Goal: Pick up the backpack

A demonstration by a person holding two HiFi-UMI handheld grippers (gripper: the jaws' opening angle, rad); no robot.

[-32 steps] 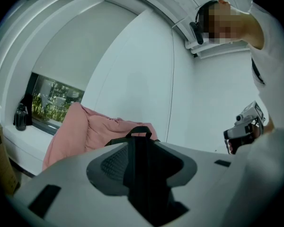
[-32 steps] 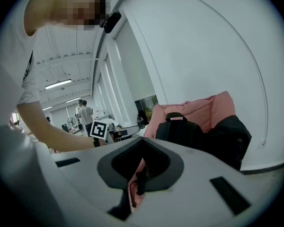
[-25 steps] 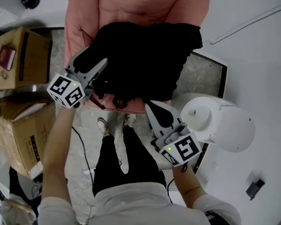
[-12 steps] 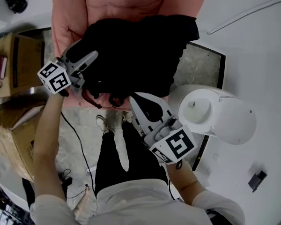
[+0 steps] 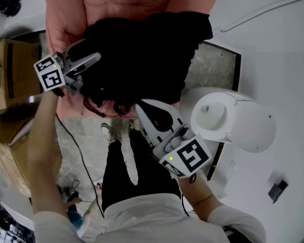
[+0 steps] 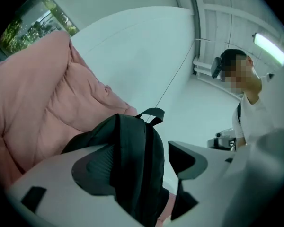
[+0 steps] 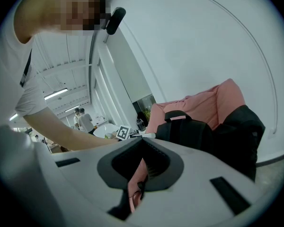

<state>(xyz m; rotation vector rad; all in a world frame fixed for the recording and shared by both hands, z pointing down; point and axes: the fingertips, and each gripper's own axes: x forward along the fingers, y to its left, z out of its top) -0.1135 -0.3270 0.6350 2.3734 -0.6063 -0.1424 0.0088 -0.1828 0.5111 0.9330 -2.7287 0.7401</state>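
As it lies slumped on a pink padded cushion (image 5: 131, 1), the black backpack (image 5: 142, 54) fills the head view's 12 o'clock region. At its 9 o'clock, the left hand-held gripper (image 5: 88, 64) is released, jaws spread with a fold of the backpack between them. At its 6 o'clock, the right hand-held gripper (image 5: 144, 110) is clenched on nothing. A white round appliance (image 5: 233, 120) sits at 4 o'clock, by the white tabletop (image 5: 278, 49).

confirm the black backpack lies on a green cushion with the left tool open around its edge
Not quite: the cushion is pink, not green, as the head view shows. The black backpack does lie on it, with the left tool open around its edge.
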